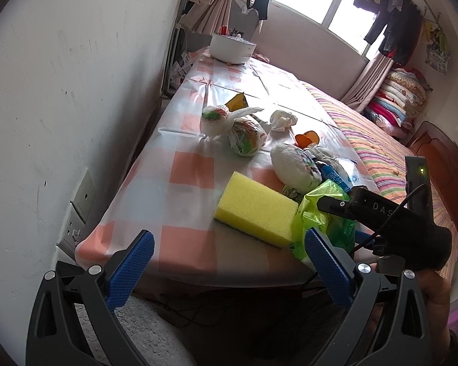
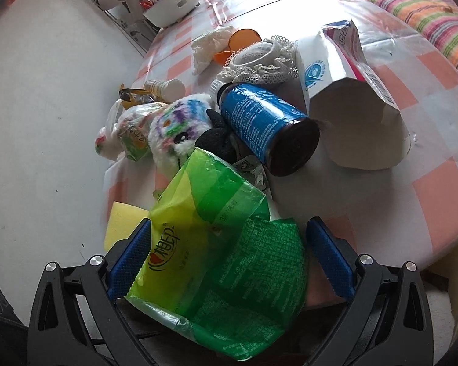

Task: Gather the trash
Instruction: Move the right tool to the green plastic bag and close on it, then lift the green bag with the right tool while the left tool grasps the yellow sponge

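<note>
A glossy green wrapper [image 2: 223,244], crinkled thin plastic printed with small text, lies between the ribbed blue pads [image 2: 131,256] of the right gripper [image 2: 229,253], whose jaws stand spread; the left pad seems to touch the wrapper's edge, the right pad stands clear of it. The wrapper sits at the near edge of the table [image 2: 397,164], which wears a shiny plastic cloth checked in orange and white. Just beyond the wrapper lies a dark round bottle [image 2: 265,125] on its side with a blue label, beside a torn white paper bag [image 2: 360,122] with its mouth gaping. A fluffy white plush [image 2: 174,128] with coloured flecks sits left of the bottle, and a lace-edged cloth [image 2: 259,61] is bunched behind it. A porous yellow sponge [image 1: 256,207], a rectangular block, lies just left of the wrapper. The left gripper [image 1: 229,253] hangs off the table's near edge with its jaws wide apart and nothing between them, the sponge just ahead. Farther off are knotted plastic bags [image 1: 229,125], a crumpled tissue [image 1: 282,119] and a white bowl [image 1: 232,48].
</note>
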`<act>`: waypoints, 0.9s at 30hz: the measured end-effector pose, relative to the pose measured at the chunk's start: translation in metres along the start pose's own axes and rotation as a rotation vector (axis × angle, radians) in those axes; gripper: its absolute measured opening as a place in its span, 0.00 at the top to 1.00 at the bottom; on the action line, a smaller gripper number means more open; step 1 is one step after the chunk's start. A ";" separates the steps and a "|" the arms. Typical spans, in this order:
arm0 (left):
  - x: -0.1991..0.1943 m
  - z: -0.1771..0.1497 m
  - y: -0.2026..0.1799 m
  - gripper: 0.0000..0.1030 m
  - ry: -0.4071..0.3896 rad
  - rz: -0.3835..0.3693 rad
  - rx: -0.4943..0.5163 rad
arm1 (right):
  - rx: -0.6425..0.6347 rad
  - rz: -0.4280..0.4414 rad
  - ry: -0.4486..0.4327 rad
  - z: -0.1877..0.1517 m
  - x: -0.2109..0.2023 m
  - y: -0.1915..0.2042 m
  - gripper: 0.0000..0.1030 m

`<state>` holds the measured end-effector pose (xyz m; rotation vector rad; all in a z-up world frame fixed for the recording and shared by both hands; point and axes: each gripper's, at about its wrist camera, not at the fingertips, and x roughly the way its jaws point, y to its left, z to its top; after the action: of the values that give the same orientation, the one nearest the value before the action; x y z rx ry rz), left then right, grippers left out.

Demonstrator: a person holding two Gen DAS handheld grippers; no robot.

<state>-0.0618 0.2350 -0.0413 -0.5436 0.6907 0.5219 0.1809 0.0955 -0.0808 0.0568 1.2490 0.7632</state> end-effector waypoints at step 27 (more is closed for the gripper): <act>0.056 0.032 -0.020 0.07 0.185 0.026 -0.026 | -0.111 0.254 -0.222 -0.004 -0.082 0.004 0.58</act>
<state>0.0011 0.2543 -0.0544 -0.6133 0.8691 0.5093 0.1668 0.0527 -0.0123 0.2077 0.9969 1.0160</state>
